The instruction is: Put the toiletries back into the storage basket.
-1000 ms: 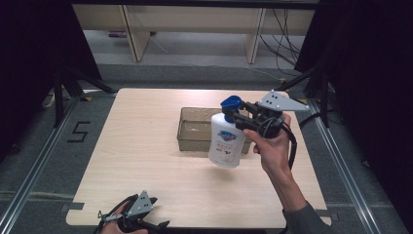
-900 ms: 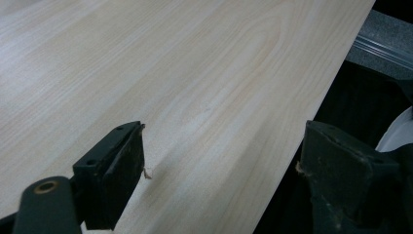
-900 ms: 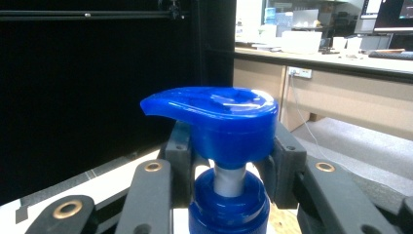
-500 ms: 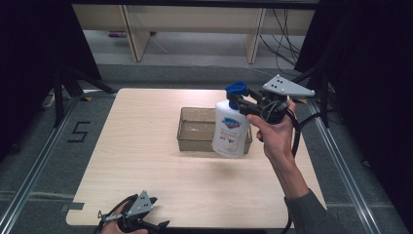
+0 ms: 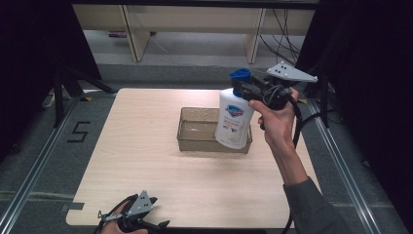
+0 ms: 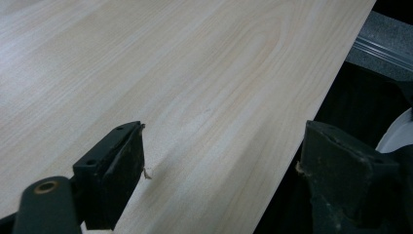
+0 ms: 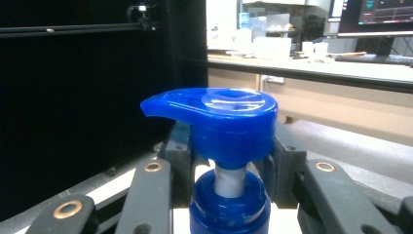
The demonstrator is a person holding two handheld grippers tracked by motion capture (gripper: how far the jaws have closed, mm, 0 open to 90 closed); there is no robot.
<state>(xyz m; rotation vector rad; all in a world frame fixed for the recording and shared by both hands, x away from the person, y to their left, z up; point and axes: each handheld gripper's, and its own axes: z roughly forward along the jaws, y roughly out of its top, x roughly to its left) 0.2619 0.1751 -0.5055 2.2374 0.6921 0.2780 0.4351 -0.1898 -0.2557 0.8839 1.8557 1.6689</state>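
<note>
A white pump bottle [image 5: 234,119] with a blue pump head [image 5: 239,75] hangs upright in the air over the right end of a clear plastic bin [image 5: 195,131]. My right gripper [image 5: 248,87] is shut on the bottle's neck just under the pump; in the right gripper view the blue pump head [image 7: 219,122] stands between the two black jaws. My left gripper [image 5: 156,214] rests at the table's front edge, left of centre. In the left gripper view its jaws stand wide apart over the bare wood [image 6: 195,87] with nothing between them.
The light wooden table [image 5: 146,165] has its front edge by my left hand. A low shelf unit [image 5: 195,24] stands behind the table. Dark curtains close off both sides, and metal floor rails [image 5: 44,156] run along the table's left and right.
My right gripper has lifted the bottle and carried it to the right and farther back, over the bin's right end. The left gripper has stayed in place.
</note>
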